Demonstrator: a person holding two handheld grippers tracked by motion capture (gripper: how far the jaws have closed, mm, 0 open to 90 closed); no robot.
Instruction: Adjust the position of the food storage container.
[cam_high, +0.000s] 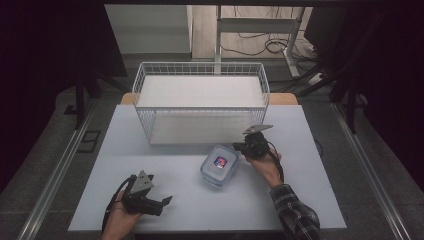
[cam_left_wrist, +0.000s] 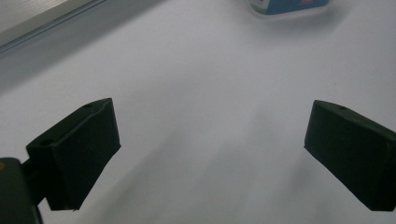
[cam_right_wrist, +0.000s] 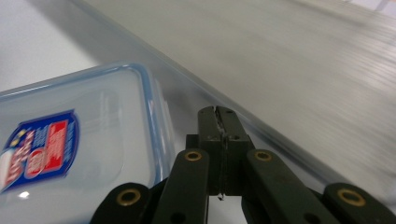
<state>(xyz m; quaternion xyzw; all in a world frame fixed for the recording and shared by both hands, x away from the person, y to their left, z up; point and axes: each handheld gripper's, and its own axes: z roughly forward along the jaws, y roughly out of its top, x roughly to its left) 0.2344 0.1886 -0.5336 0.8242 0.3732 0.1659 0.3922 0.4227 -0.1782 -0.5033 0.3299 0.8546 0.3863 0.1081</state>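
Observation:
A clear plastic box with a blue-rimmed lid and a red-and-blue label (cam_high: 219, 164) lies on the white table (cam_high: 150, 170), just in front of the wire basket. My right gripper (cam_high: 238, 147) is at the box's far right corner, right beside it; whether it touches the box I cannot tell. In the right gripper view its jaws (cam_right_wrist: 218, 115) are pressed together with nothing between them, and the box lid (cam_right_wrist: 74, 144) lies to their left. My left gripper (cam_high: 166, 202) rests low near the table's front left, jaws wide apart (cam_left_wrist: 210, 154) and empty. The box (cam_left_wrist: 289, 5) shows far ahead of it.
A white wire basket (cam_high: 200, 66) with a pale floor stands at the back of the table. Behind it are a desk frame and cables on the floor. A metal rail (cam_high: 55, 175) runs along the table's left side. A plaid sleeve comes in at the bottom right.

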